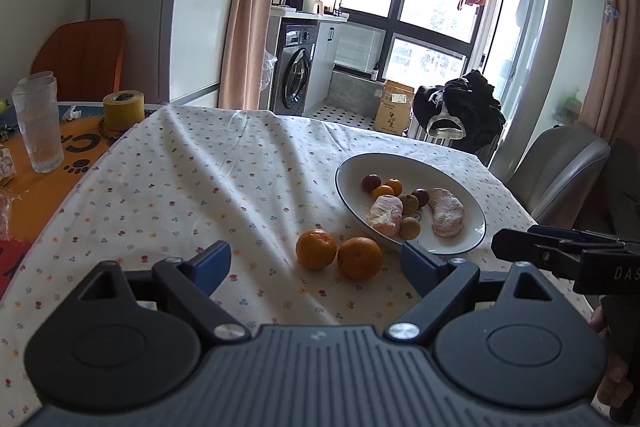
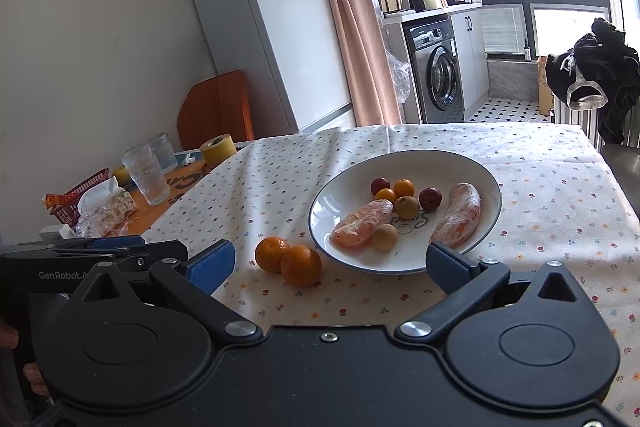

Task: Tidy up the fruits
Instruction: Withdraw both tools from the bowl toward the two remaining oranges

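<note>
Two grippers hover low over the near edge of the table, both spread wide with nothing between their blue pads: the left gripper [image 1: 316, 267] and the right gripper [image 2: 330, 265]. Just beyond them two mandarins [image 1: 338, 254] lie touching each other on the flowered tablecloth [image 1: 192, 187], just outside the near rim of the white plate [image 1: 348, 205]. On the plate already lie two wrapped peeled citrus pieces [image 2: 362, 223], two longans [image 2: 385, 237], two kumquats [image 2: 403, 187] and two dark red fruits [image 2: 430, 197]. By this layout the sorting looks mostly done; the two loose mandarins appear to be what remains.
</note>
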Tool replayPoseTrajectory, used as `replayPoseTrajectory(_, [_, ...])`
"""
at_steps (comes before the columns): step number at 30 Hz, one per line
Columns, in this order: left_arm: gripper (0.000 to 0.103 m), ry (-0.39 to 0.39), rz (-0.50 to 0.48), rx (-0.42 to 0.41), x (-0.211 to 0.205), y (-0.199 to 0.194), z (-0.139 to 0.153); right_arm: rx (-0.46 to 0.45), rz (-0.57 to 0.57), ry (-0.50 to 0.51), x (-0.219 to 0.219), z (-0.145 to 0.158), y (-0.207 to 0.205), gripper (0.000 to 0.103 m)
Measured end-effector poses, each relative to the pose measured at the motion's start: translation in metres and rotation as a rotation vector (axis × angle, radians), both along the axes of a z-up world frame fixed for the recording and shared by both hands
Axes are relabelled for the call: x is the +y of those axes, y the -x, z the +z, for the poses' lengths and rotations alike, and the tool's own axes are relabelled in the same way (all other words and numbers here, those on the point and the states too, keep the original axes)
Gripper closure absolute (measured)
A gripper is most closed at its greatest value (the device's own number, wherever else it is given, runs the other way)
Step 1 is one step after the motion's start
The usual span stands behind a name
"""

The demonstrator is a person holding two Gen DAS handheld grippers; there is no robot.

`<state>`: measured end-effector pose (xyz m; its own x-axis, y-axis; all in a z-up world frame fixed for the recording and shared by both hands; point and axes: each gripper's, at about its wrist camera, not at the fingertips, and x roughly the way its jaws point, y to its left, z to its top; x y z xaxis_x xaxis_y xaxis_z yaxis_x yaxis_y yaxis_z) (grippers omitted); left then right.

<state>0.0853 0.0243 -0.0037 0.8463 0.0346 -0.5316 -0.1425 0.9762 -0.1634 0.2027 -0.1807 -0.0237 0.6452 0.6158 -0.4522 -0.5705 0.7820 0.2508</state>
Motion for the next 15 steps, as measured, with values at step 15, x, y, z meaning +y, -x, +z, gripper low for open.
replayPoseTrajectory(15, [0.012,0.0,0.025,-0.006,0.016,0.02,-0.004,0.004,0.054,0.067,0.022,-0.005,0.023,0.0])
